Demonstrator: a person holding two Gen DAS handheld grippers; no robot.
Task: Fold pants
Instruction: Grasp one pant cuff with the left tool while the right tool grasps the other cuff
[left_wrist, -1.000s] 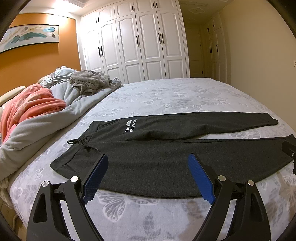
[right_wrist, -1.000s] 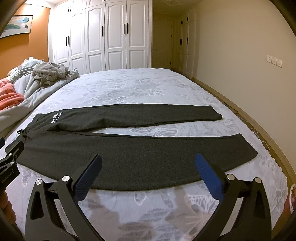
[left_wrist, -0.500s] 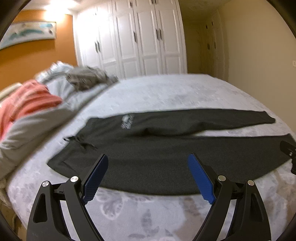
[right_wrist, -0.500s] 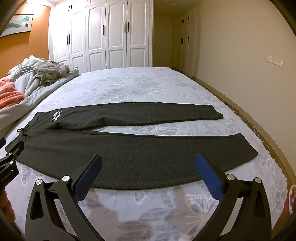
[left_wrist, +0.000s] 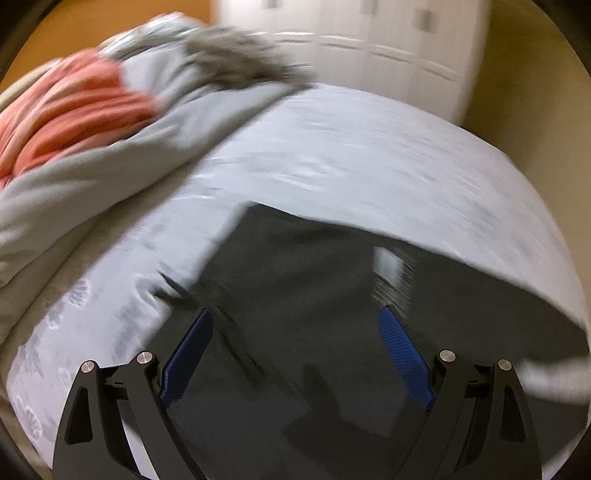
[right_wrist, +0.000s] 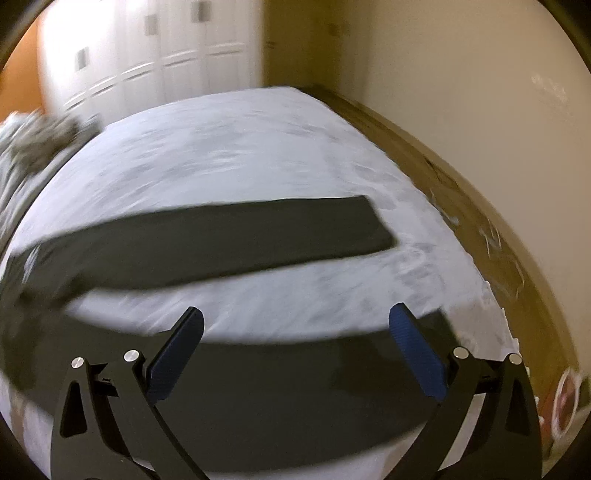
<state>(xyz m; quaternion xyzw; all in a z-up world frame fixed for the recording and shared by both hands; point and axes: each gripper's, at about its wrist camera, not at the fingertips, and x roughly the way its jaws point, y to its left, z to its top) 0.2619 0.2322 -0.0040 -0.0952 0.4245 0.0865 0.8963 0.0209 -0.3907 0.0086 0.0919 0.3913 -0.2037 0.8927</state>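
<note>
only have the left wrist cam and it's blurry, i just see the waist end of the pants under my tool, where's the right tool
observer: The right tool is open over the cuff end of the near leg.
operator: holding cloth yet
observer: No, its pads are wide apart with nothing pinched between them.
operator: and the far leg
observer: The far leg lies flat and straight, with a strip of bedsheet showing between the two legs.

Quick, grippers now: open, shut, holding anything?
Left hand-held gripper: open, empty, above the dark grey fabric pants.
Right hand-held gripper: open, empty.
</note>
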